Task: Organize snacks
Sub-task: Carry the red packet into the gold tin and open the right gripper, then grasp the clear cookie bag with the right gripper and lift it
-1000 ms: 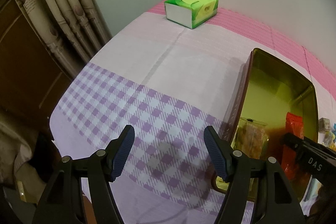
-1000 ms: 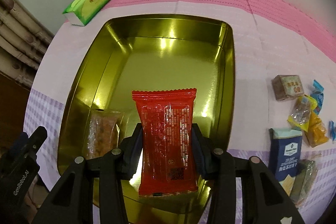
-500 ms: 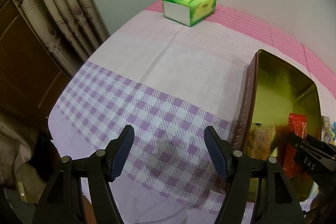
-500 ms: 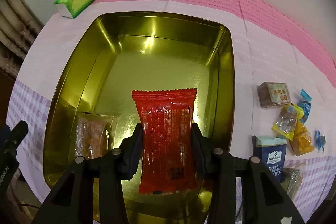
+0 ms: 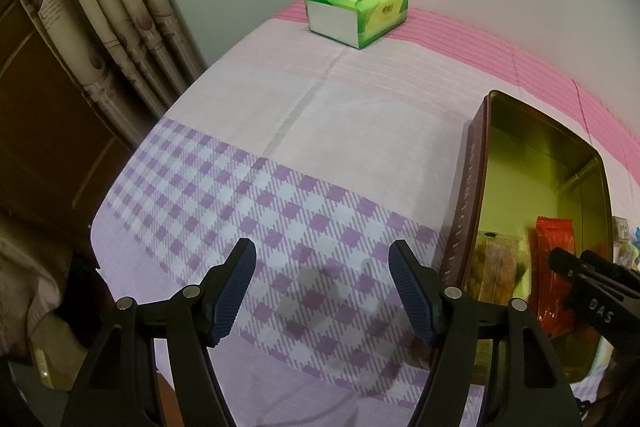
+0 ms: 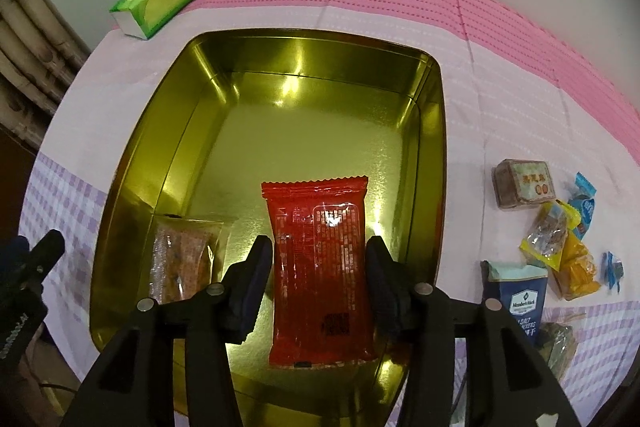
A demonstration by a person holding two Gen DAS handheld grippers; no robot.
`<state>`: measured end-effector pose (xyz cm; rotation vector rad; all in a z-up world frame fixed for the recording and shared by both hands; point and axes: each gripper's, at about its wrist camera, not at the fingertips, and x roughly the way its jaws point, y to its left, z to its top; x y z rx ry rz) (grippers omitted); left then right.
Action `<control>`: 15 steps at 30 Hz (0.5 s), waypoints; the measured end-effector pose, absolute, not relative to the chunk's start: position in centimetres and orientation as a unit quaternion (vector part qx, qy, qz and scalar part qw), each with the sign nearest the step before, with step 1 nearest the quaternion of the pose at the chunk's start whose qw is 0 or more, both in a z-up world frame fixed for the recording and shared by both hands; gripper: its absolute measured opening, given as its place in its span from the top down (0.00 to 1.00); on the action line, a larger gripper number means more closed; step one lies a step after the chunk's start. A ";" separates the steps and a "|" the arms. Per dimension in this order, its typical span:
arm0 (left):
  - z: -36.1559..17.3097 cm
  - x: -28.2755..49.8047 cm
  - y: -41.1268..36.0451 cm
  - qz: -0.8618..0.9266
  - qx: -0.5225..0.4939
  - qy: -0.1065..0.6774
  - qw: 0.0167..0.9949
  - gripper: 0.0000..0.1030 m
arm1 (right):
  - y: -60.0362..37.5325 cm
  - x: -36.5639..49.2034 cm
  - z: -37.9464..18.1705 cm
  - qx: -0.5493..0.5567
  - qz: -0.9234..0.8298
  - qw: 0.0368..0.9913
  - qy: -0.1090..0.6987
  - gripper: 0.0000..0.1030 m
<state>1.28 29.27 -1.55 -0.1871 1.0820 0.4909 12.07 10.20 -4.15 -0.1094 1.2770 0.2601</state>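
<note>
A red snack packet (image 6: 320,267) lies flat on the floor of the open gold tin (image 6: 304,59), near its front wall. My right gripper (image 6: 319,247) points down over it. Its jaws are opening, the packet lies between them, and a thin gap shows at each pad. A clear packet of orange snacks (image 6: 180,255) rests in the tin's front left corner. My left gripper (image 5: 322,249) hangs open and holds nothing, over the purple checked cloth to the left of the tin (image 5: 472,187). The left wrist view also shows the red packet (image 5: 554,267) and the right gripper's body.
A green tissue pack (image 5: 358,13) sits at the far edge by the wall. Loose snacks lie right of the tin: a brown cube (image 6: 522,183), yellow packets (image 6: 560,247), a blue box (image 6: 516,299). A curtain (image 5: 100,7) hangs past the table's left edge.
The right gripper's jaws have parted from the red packet, which now lies loose in the tin. The left gripper has stayed open over the cloth.
</note>
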 end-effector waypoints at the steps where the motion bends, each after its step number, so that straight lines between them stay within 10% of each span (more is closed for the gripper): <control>1: -1.6 1.3 29.3 0.231 -0.088 0.509 0.824 0.33 | 10.1 12.0 -4.0 -0.050 0.122 0.794 0.593 0.53; 15: -1.6 1.3 29.0 0.231 -0.086 0.510 0.824 0.33 | 7.8 10.5 -1.1 -0.031 0.147 0.810 0.567 0.49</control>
